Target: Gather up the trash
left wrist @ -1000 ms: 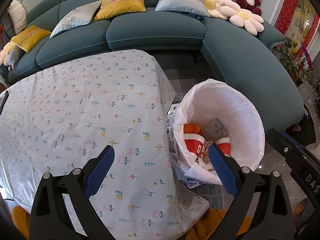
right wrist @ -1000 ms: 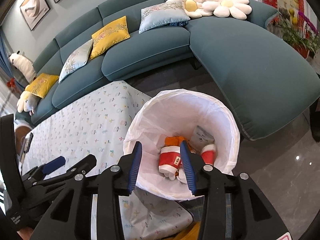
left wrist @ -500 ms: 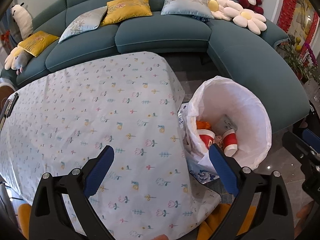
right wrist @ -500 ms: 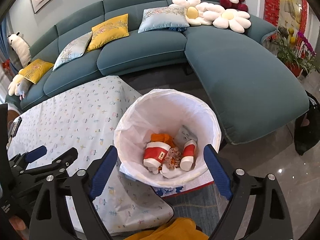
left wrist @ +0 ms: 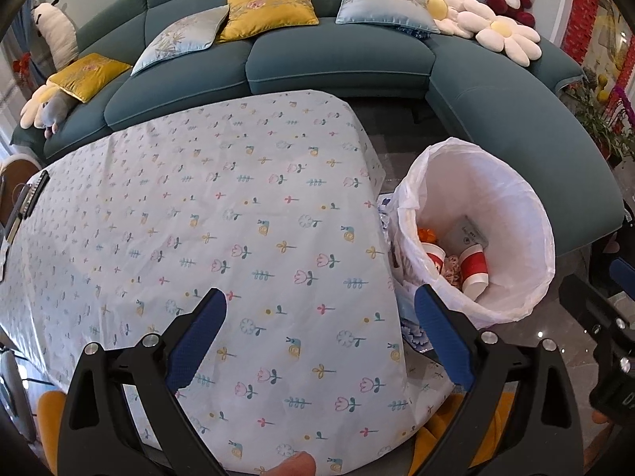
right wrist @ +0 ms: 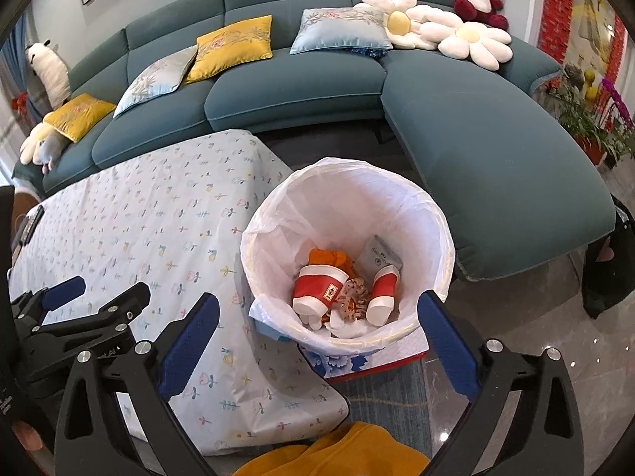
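Note:
A bin lined with a white bag (right wrist: pixel 436 214) stands on the floor right of the table; it also shows in the left wrist view (left wrist: pixel 528 206). Inside lie two red-and-white paper cups (right wrist: pixel 319 287) (right wrist: pixel 383 291), an orange wrapper (right wrist: pixel 327 258), a grey packet (right wrist: pixel 379 258) and crumpled scraps. My right gripper (right wrist: pixel 317 317) is open and empty, above the bin's near rim. My left gripper (left wrist: pixel 319 315) is open and empty over the table's near right part; it shows in the right wrist view (right wrist: pixel 97 291).
The table carries a flower-print cloth (left wrist: pixel 198 206) with a dark remote (left wrist: pixel 33 194) at its far left edge. A teal sofa (right wrist: pixel 496 158) with cushions curves behind and to the right. A blue-and-red box (right wrist: pixel 357 365) sits under the bin. Orange fabric (right wrist: pixel 337 452) lies below.
My right gripper has opened wide and let the red-and-white cup drop into the bin, then drawn back. My left gripper has pulled back and up from the table.

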`<state>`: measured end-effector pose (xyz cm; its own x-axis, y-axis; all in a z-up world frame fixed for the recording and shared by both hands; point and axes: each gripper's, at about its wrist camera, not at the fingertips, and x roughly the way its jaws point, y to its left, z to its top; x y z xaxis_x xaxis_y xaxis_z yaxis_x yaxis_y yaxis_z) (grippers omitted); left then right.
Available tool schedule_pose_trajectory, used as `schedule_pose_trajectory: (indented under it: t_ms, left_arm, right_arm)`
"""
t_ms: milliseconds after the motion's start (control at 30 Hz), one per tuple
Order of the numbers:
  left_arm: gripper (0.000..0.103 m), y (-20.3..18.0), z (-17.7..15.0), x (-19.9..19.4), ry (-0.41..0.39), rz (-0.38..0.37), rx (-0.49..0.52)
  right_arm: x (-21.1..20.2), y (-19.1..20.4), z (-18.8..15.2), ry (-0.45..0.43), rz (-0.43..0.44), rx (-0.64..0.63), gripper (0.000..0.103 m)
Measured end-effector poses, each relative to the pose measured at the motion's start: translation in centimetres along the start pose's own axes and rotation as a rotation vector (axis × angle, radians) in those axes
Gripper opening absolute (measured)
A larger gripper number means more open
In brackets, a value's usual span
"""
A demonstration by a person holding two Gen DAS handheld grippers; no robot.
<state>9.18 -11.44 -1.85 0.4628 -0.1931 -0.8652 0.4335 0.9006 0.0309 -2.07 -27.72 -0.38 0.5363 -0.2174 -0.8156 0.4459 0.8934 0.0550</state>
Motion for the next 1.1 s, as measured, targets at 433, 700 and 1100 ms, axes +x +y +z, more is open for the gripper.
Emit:
schedule_pose_trajectory:
  t_ms: [433,700,1100]
  left_arm:
    - [0.091,-0.1,-0.9,0.1,0.01,-0.004,-0.013]
    - [0.091,-0.8,-0.9,-0.3,-0.004,-0.008,0.0]
    - [0.091,-1.3,-1.1,-0.5,-0.027,0.002,0.012]
  right_arm:
    - [-0.1,-0.1,-1.2,-0.006,-0.011,-0.013,0.096]
    - [0.0,-0.6,-1.6,-0.001,-0.025,-0.017,0.096]
    - [0.1,-1.0,-1.8,-0.001,-0.034,-0.003,0.096]
